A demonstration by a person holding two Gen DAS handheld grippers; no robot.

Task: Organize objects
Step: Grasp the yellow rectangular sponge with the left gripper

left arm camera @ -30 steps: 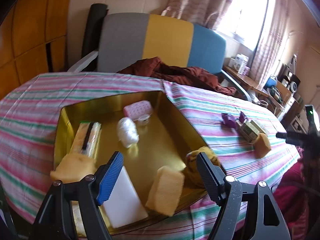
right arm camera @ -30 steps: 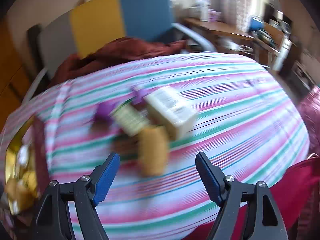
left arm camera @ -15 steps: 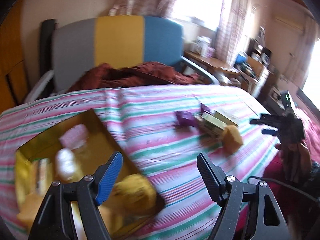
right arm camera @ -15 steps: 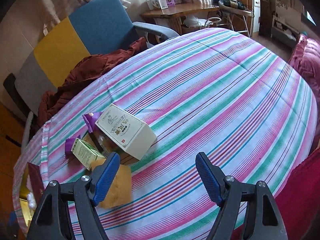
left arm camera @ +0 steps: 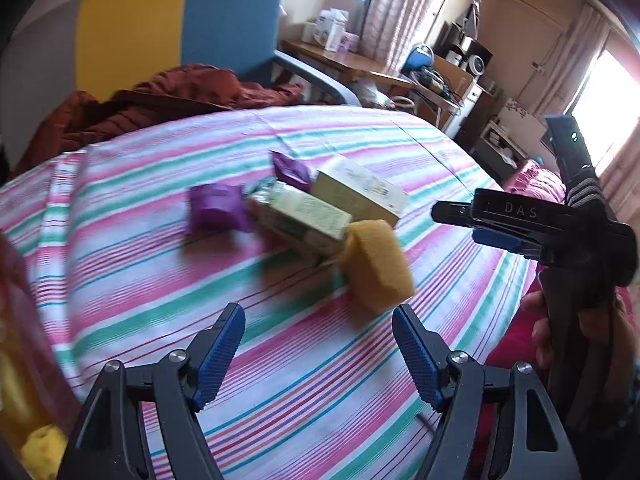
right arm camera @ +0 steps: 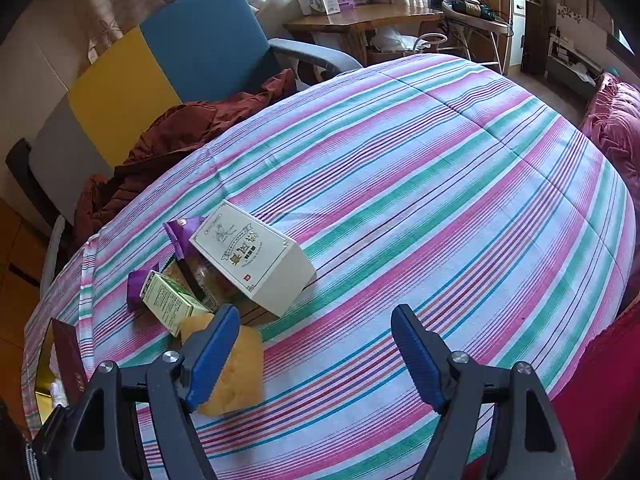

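A small pile lies on the striped tablecloth [left arm camera: 160,280]: a yellow sponge [left arm camera: 378,266], a green box [left arm camera: 300,216], a cream box [left arm camera: 360,190] and two purple packets [left arm camera: 216,208]. My left gripper [left arm camera: 320,350] is open and empty, just short of the sponge. My right gripper [right arm camera: 316,348] is open and empty above the cloth; the sponge [right arm camera: 240,368] sits by its left finger, with the cream box [right arm camera: 252,258] and green box [right arm camera: 170,306] beyond. The right gripper also shows at the right of the left wrist view [left arm camera: 500,224].
The gold tray's edge [right arm camera: 44,356] shows at far left, with a dark red lid [right arm camera: 70,360] against it. A yellow, blue and grey chair [right arm camera: 160,64] with a rust-red cloth [right arm camera: 180,132] stands behind the table. A wooden desk [right arm camera: 360,20] is beyond.
My left gripper has swung right, away from the gold tray, and now faces the pile of boxes and the sponge. My right gripper has drawn back slightly from the pile.
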